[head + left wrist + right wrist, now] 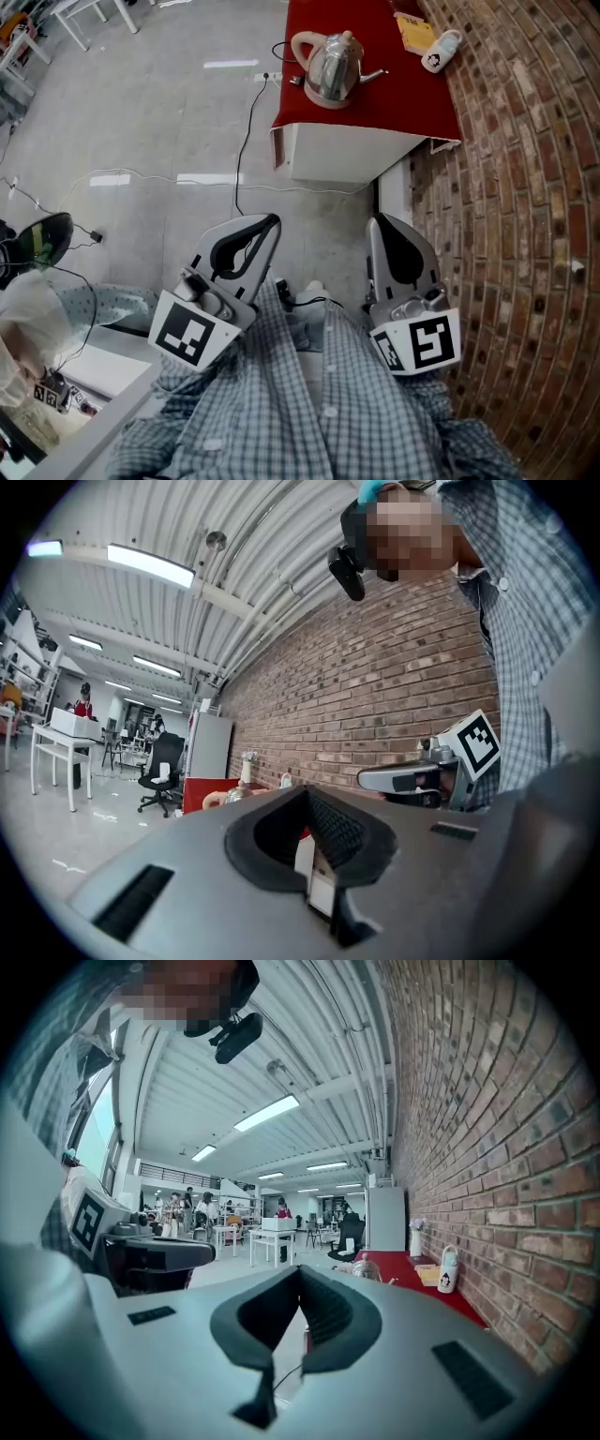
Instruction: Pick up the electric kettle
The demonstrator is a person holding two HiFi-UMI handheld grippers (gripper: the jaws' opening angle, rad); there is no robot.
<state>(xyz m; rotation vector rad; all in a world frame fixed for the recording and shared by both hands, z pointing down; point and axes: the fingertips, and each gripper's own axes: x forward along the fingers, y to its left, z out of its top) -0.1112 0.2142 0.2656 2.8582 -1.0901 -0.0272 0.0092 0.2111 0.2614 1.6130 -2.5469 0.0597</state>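
The steel electric kettle (333,67) with a beige handle stands on its base at the near end of a red-covered table (375,112), ahead of me. It shows small and far in the left gripper view (230,796) and the right gripper view (365,1267). My left gripper (272,223) and right gripper (380,223) are held side by side near my body, well short of the table and pointing toward it. Both are shut with nothing between their jaws. In each gripper view the closed jaws (307,799) (300,1274) fill the foreground.
A yellow book (413,33) and a white bottle (441,51) lie farther back on the table. A brick wall (525,187) runs along the right. A cable (246,131) trails from a power strip (267,77) across the floor. An office chair (161,772) stands far left.
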